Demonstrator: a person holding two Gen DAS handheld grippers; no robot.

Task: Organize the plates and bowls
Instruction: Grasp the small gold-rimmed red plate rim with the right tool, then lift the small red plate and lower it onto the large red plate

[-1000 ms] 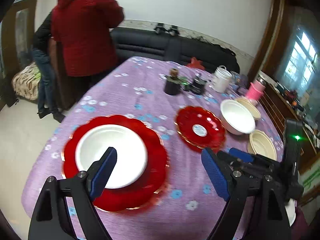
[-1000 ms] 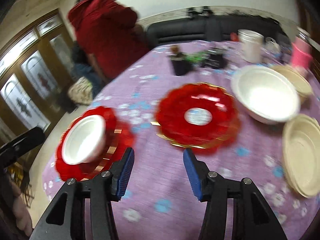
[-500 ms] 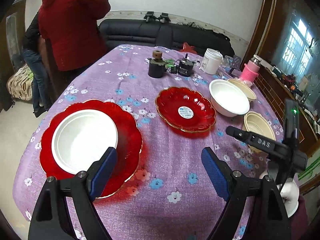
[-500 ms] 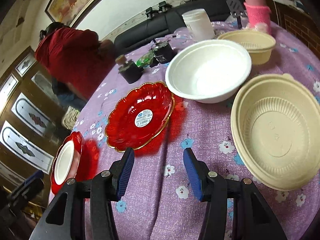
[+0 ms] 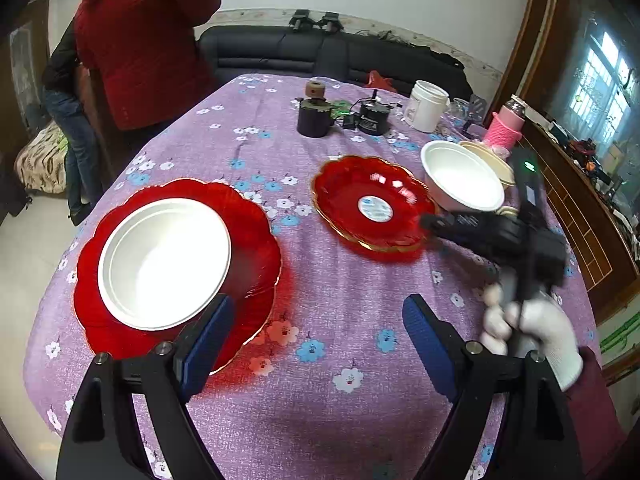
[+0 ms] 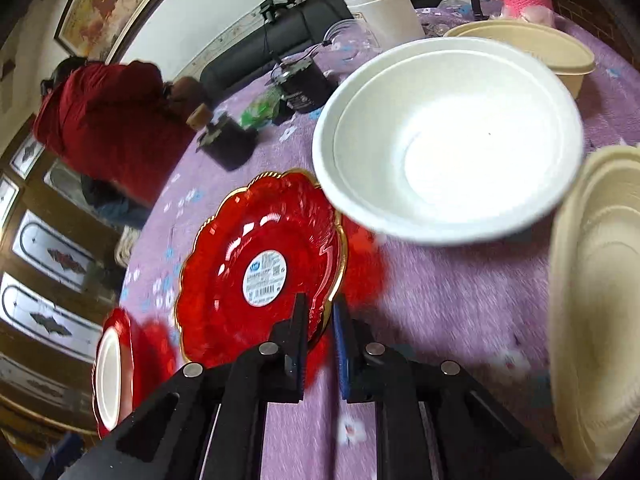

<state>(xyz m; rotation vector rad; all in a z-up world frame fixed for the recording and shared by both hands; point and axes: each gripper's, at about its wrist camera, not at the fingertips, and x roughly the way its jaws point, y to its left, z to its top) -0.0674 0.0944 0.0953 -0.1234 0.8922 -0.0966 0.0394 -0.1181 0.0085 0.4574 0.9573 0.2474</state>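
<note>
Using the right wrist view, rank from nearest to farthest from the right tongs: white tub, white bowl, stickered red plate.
1. Stickered red plate, its rim between the right tongs.
2. White bowl, beyond, to the right.
3. White tub, far end of the table.

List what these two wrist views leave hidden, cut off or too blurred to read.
- Left wrist view: right gripper motion-blurred, so its grip on the small red plate is unreadable.
- Right wrist view: plate's sticker text too small; tan bowl cut off by the right edge.
- Left wrist view: large red plate centre hidden under the white bowl.
</note>
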